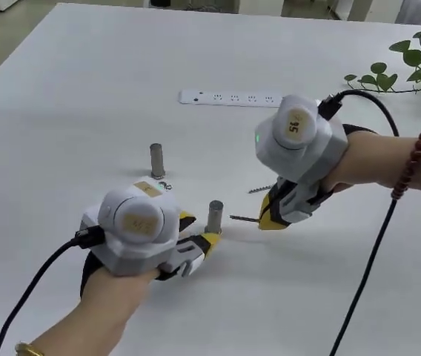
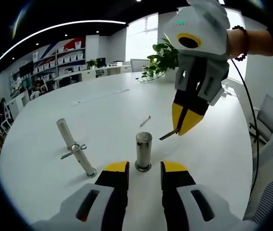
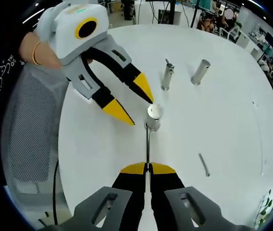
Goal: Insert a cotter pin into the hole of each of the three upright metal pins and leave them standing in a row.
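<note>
Bearing label (image 1: 294, 126) approx "35", rt hand-held gripper (image 1: 264, 221) clamps cotter pin (image 1: 244, 219).

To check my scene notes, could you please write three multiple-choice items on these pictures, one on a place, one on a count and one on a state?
1. Where is the loose cotter pin?
A. on the table
B. in a bowl
C. on the floor
2. How many upright metal pins stand there?
A. two
B. three
C. five
3. How is the right claw?
A. open and empty
B. shut on a cotter pin
C. shut on a metal pin
Answers: 1 A, it lies flat on the white top; 2 B, the left gripper view shows three; 3 B, its jaws meet on the thin shank.
</note>
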A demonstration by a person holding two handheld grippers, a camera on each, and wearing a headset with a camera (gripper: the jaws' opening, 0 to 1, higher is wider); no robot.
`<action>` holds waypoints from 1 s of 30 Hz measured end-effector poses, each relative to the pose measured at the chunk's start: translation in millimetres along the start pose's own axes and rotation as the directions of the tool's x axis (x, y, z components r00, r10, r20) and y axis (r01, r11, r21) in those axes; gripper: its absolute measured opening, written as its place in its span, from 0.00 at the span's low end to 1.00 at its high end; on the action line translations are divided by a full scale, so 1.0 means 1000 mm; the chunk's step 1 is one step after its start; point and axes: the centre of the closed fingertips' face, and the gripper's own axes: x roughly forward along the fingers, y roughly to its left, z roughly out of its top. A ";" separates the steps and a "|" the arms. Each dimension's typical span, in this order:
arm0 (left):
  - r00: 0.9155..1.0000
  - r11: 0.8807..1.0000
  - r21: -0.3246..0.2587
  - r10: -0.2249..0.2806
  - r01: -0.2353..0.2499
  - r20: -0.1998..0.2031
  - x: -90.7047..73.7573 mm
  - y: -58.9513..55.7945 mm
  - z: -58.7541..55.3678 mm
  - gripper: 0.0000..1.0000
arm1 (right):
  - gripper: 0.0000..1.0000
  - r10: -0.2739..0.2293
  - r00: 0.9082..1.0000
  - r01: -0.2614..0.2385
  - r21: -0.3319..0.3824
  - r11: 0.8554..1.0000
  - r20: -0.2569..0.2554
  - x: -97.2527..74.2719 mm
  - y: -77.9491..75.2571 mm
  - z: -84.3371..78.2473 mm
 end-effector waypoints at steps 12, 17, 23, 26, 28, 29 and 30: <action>1.000 1.000 -0.011 0.014 -0.014 -0.024 0.018 -0.001 -0.004 0.19 | 0.00 -0.010 0.999 0.010 0.016 1.000 0.032 -0.001 -0.010 0.007; 0.999 1.000 -0.008 0.023 -0.024 -0.027 0.022 0.002 -0.003 0.16 | 0.00 -0.007 1.000 0.007 0.000 1.000 0.029 0.000 -0.010 0.009; 1.000 1.000 -0.009 0.021 -0.021 -0.022 0.025 0.002 0.000 0.11 | 0.00 -0.003 1.000 0.004 -0.014 1.000 0.025 0.002 -0.012 0.011; 0.999 1.000 0.002 0.021 -0.021 -0.025 0.025 0.002 -0.001 0.10 | 0.00 -0.007 1.000 0.007 -0.020 1.000 0.022 0.002 -0.014 0.011; 0.999 1.000 0.004 0.020 -0.020 -0.027 0.025 0.002 -0.001 0.10 | 0.00 -0.005 1.000 0.006 -0.027 1.000 0.018 0.003 -0.016 0.011; 0.999 1.000 0.004 0.018 -0.018 -0.028 0.025 0.002 -0.001 0.10 | 0.00 -0.004 1.000 0.005 -0.031 1.000 0.015 0.003 -0.017 0.011; 1.000 1.000 0.006 0.014 -0.014 -0.028 0.025 0.002 -0.001 0.10 | 0.00 -0.004 1.000 0.005 -0.036 0.999 0.014 0.003 -0.017 0.011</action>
